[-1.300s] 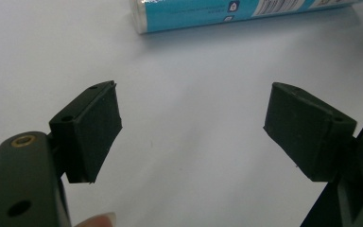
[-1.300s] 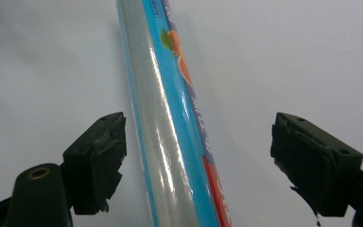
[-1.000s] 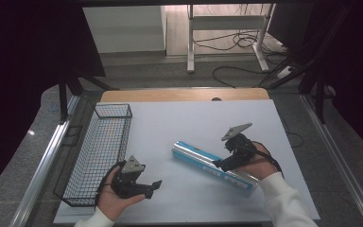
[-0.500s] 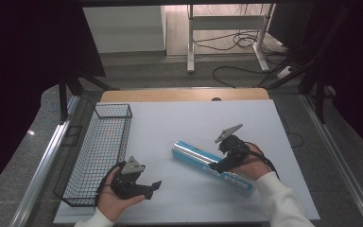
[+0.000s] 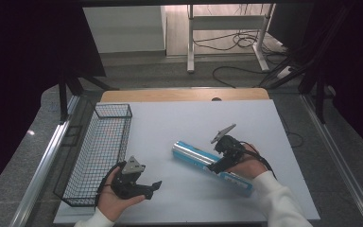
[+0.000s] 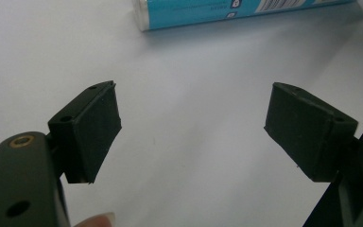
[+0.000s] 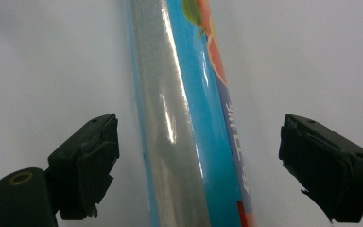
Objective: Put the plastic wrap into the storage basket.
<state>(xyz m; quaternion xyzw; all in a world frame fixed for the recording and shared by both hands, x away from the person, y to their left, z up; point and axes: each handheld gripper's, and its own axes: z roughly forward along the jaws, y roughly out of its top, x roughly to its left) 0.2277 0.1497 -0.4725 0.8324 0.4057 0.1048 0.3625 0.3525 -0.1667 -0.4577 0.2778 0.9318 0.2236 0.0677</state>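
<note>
A long blue and silver tube (image 5: 203,161) lies slantwise on the white table (image 5: 179,127), right of the middle. My right gripper (image 5: 216,166) hangs over the tube's middle. In the right gripper view the tube (image 7: 184,118) runs up between the two black pads (image 7: 87,146) with a gap on each side; the jaws have just been opening and do not touch it. My left gripper (image 5: 153,188) rests low at the front left, open and holding nothing. The left gripper view has the tube's end (image 6: 236,12) well beyond its pads (image 6: 94,127).
A black wire basket (image 5: 99,151) stands along the table's left edge, just left of my left hand. A wooden strip (image 5: 184,94) borders the table's far edge. Cables and a metal stand sit on the floor beyond.
My right gripper has come down and shifted left along the tube, and its jaws stand wider apart. The left gripper and the tube have stayed put.
</note>
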